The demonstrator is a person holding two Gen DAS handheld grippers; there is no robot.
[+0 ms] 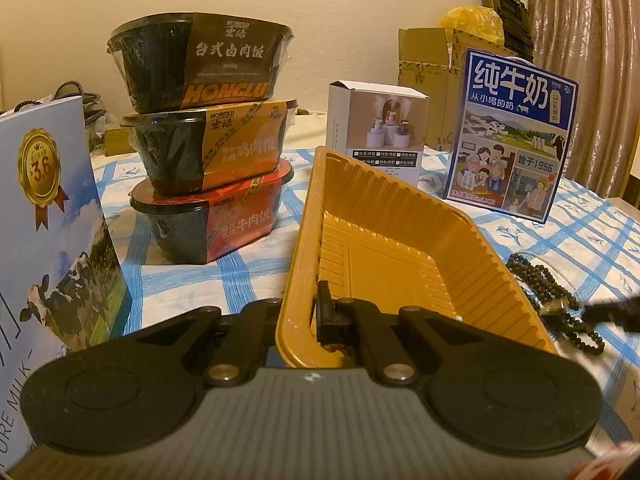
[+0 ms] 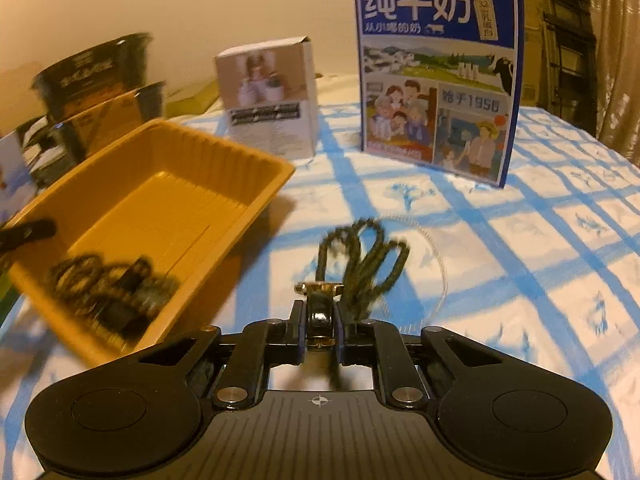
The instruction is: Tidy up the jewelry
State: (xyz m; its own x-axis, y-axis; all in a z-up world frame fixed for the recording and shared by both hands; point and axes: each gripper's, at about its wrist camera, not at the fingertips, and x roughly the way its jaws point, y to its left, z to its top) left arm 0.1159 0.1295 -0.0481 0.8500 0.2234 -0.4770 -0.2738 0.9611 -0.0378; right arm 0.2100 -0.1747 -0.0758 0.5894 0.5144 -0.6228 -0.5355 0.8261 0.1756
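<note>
A yellow ribbed plastic tray (image 1: 400, 216) sits tilted on the checked cloth. My left gripper (image 1: 306, 320) is shut on the tray's near rim, with one finger (image 1: 328, 312) inside the wall. In the right wrist view my right gripper (image 2: 319, 320) is shut on the large dark, gold-capped bead of a dark bead necklace (image 2: 364, 256), whose loops trail ahead over the cloth. Another dark beaded piece (image 2: 108, 292), blurred, lies in the near end of the tray (image 2: 256, 152). The left wrist view shows the necklace (image 1: 552, 292) right of the tray, with the right gripper's tip (image 1: 612, 312) on it.
Three stacked instant-rice bowls (image 1: 204, 136) stand left of the tray, with a milk carton (image 1: 44, 240) nearer. A white box (image 2: 272, 96) and a blue milk box (image 2: 436, 76) stand behind. A thin clear loop (image 2: 438, 256) lies beside the necklace. Cardboard boxes (image 1: 428, 64) sit at the back.
</note>
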